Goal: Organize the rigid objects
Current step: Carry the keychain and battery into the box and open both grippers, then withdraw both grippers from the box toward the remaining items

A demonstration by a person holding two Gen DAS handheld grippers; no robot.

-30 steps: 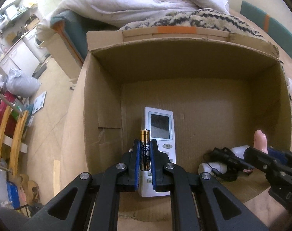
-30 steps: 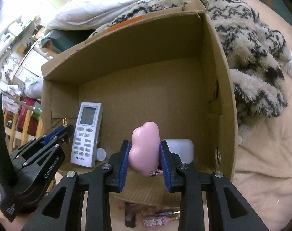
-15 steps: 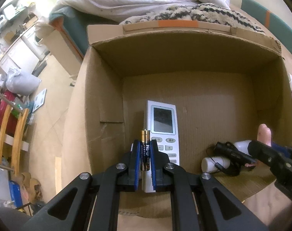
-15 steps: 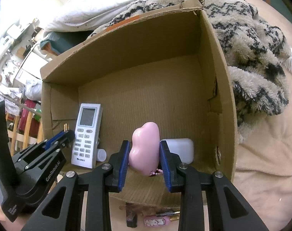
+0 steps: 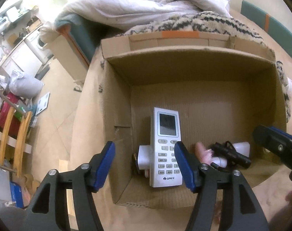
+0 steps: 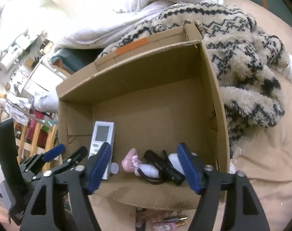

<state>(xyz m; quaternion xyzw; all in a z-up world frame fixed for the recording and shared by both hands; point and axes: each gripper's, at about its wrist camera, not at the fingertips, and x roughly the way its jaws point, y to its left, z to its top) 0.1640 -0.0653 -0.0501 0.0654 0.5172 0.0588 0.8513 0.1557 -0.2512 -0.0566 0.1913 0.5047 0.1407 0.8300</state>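
An open cardboard box (image 5: 184, 73) stands on the bed. On its floor lie a white remote (image 5: 166, 146), a pink object (image 5: 200, 151), a black flashlight (image 5: 230, 153) and a white bottle (image 5: 241, 147). A battery (image 5: 134, 156) lies left of the remote, mostly hidden. My left gripper (image 5: 144, 150) hovers over the box's near left corner, its jaws opening with nothing held. My right gripper (image 6: 144, 150) hovers over the pink object (image 6: 129, 161) and the flashlight (image 6: 163, 165), jaws opening and pressing on nothing. It shows at the right edge of the left wrist view as the right gripper (image 5: 277, 144).
A fluffy striped blanket (image 6: 252, 77) lies against the box's right and far sides, with a white duvet (image 5: 146, 5) behind. Small bottles (image 6: 165, 226) lie on the bed in front of the box. Left of the bed is floor with a wooden chair (image 5: 11, 134) and clutter.
Both grippers have opened. The battery has left the left jaws and lies beside the remote. The pink object has dropped from the right jaws onto the box floor. The right gripper rose slightly.
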